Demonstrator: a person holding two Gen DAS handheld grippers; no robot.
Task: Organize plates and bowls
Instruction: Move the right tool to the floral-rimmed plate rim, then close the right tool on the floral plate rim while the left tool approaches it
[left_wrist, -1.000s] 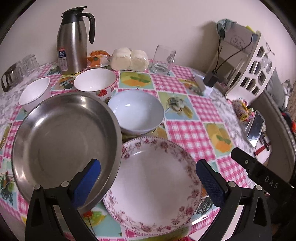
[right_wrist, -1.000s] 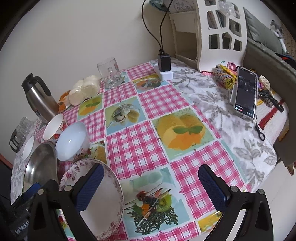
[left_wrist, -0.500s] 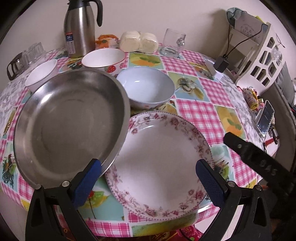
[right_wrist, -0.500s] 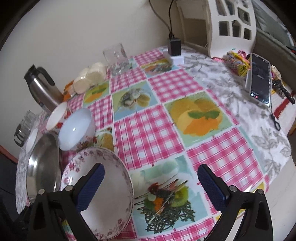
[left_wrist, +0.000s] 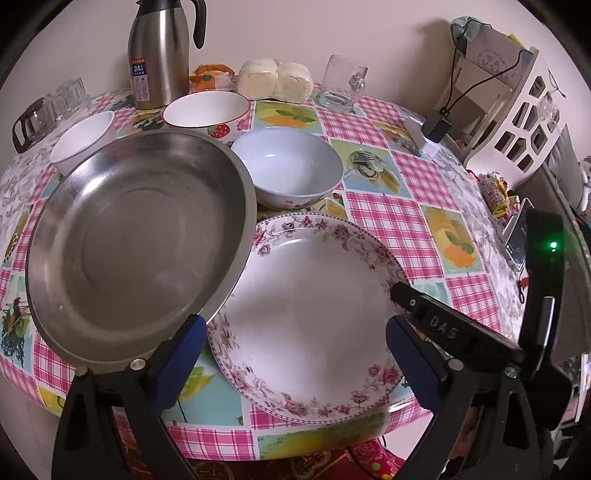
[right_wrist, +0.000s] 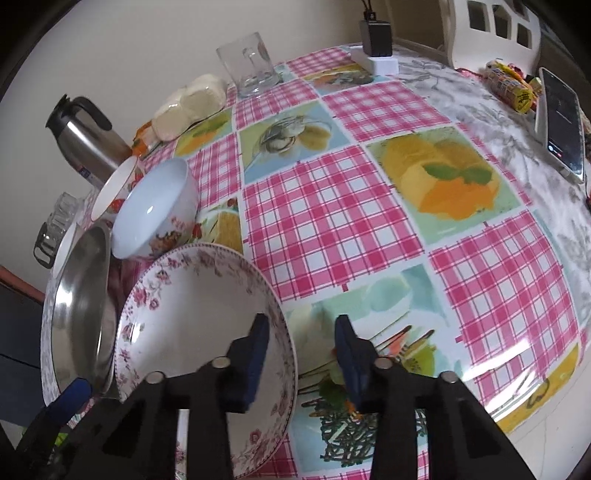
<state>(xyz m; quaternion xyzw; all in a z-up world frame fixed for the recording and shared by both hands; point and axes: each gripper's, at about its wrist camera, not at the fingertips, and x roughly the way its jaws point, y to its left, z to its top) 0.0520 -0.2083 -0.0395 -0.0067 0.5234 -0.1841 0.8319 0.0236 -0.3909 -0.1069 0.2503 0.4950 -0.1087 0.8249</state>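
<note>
The floral plate (left_wrist: 314, 317) lies on the counter (right_wrist: 332, 221), near its front edge, and serves as the landmark here. Overlapping the plate's left rim is the steel dish (left_wrist: 140, 243), tilted up over it. Just behind the plate stands the blue bowl (left_wrist: 288, 166); behind that bowl and to the left stands the strawberry bowl (left_wrist: 207, 110), and farther left the white bowl (left_wrist: 83, 142). The flask (left_wrist: 159, 55), the buns (left_wrist: 275, 79) and the glass mug (left_wrist: 341, 85) stand well behind the plate, along the wall.

The left hand-held gripper (left_wrist: 295, 362) hangs over the plate's near rim with its jaws spread wide and nothing between them; its left finger is in front of the steel dish's edge.

The right hand-held gripper (right_wrist: 301, 354) sits at the plate's right rim, jaws narrowed to a small gap. One finger is over the inside of the plate, the other outside it, so the rim runs between them; whether the pads touch the rim I cannot tell.
</note>
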